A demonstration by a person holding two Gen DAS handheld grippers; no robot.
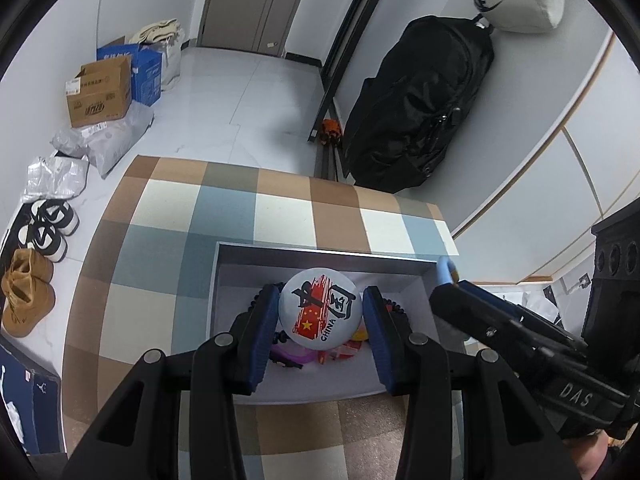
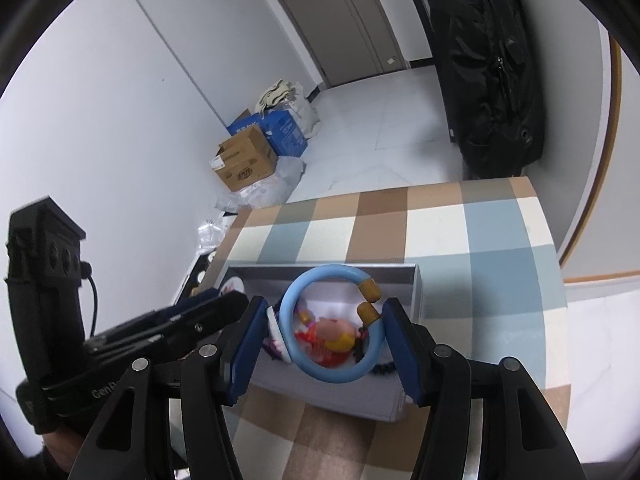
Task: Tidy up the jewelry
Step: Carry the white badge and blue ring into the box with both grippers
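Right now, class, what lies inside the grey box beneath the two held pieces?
Inside the grey box lie dark beads, a purple piece and red-yellow trinkets. The round badge and blue bangle cover the rest.

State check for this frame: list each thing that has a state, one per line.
Left tongs: shut on the round badge.
Round badge: held above the box, printed face up.
Right tongs: shut on the blue bangle.
Blue bangle: held upright over the box, its capped ends apart.
Grey box: open, no lid on, small items inside.
Door: closed.
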